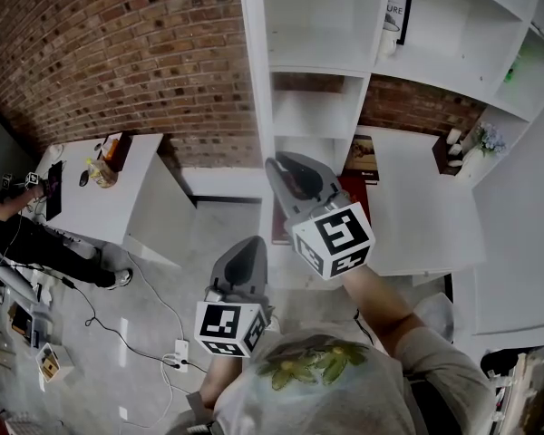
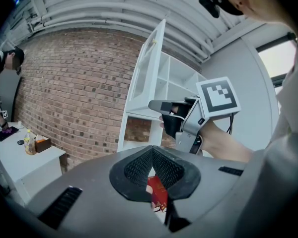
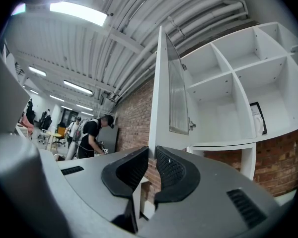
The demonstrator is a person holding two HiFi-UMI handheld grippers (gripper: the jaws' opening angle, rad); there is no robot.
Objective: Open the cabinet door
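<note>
The white cabinet [image 1: 326,25] has open shelves, and its door [image 1: 257,80] stands swung out toward me, edge-on in the head view. My right gripper [image 1: 283,166] is at the door's lower free edge. In the right gripper view the door [image 3: 160,83], with its ribbed glass pane [image 3: 178,98], runs up from between the jaws of the right gripper [image 3: 152,152], which is shut on that edge. My left gripper [image 1: 247,247] hangs lower and to the left, apart from the door. In the left gripper view, the left gripper [image 2: 152,150] is shut with its tips touching and nothing held. The door [image 2: 149,68] and the right gripper [image 2: 158,105] show ahead.
A white desk [image 1: 118,198] with a bottle and a box stands at the left, a person beside it. A low white counter [image 1: 417,198] under the shelves carries red books [image 1: 354,193]. A brick wall [image 1: 118,53] is behind. Cables and a power strip [image 1: 177,356] lie on the floor.
</note>
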